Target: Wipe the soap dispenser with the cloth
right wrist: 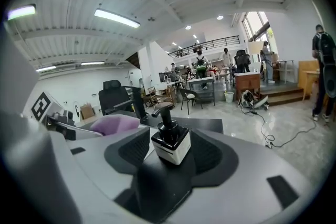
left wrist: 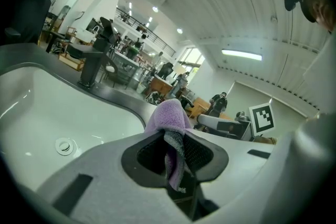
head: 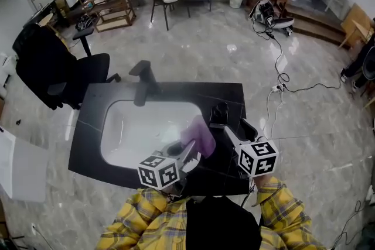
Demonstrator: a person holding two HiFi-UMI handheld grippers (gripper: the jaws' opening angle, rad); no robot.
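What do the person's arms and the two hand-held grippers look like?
Both sleeves are yellow plaid. The left hand-held gripper and the right hand-held gripper have pale grey bodies and black textured pads, and each bears a white cube with black square markers.

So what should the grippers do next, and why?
Probably bring the left gripper, shut on the cloth, across to the dispenser. The cloth is apart from it, and the dispenser stands upright on the counter just ahead of the open right gripper, untouched.
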